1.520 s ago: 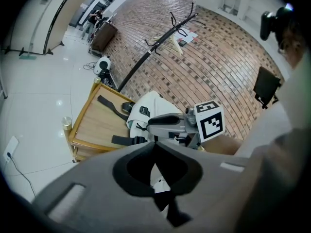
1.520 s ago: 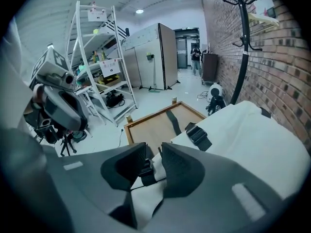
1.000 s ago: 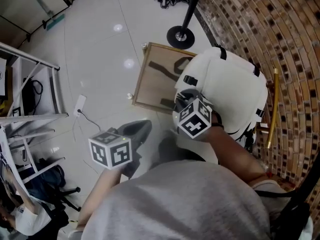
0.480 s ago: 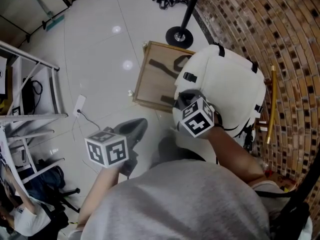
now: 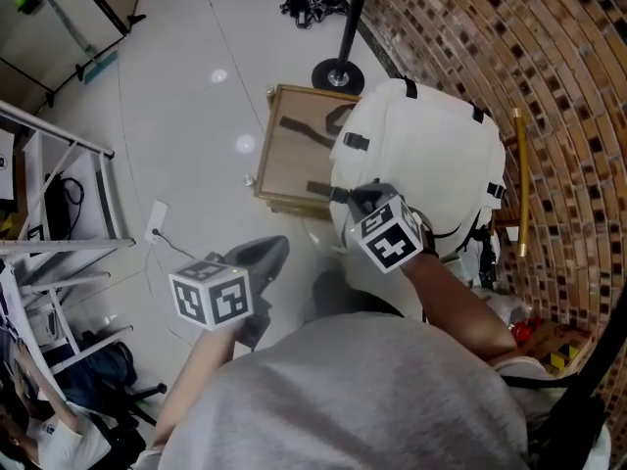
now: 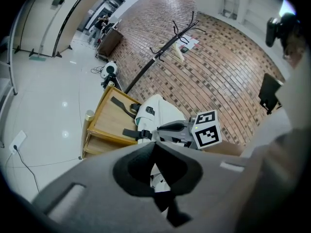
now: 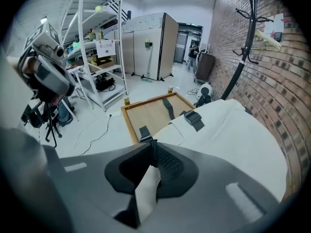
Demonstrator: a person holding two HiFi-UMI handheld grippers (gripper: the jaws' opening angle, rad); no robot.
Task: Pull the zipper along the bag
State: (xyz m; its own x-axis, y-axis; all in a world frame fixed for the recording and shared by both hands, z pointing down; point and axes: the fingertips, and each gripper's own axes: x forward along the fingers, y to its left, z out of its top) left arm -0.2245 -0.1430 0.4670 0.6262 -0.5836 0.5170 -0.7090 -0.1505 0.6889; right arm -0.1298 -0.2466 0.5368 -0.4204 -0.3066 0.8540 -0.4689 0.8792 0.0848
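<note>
**A:** Where is the bag?

**B:** The white bag point(image 5: 431, 155) lies flat, partly on a wooden tray point(image 5: 294, 155), with the brick wall to its right.

**A:** And the zipper?

**B:** I can't make out the slider. At the bag's near left edge, the right claw point(image 7: 153, 147) has just been closing. It now pinches a white strip point(image 7: 146, 188), probably the zipper pull.

**A:** How should it pull?

**B:** Keep the pinch firm and draw steadily along the seam, low and in line with the track. Pulling upward would likely lift the bag. The left claw point(image 6: 154, 143), jaws together and empty, hangs well off to the near left. It could brace the fabric behind the pull.
</note>
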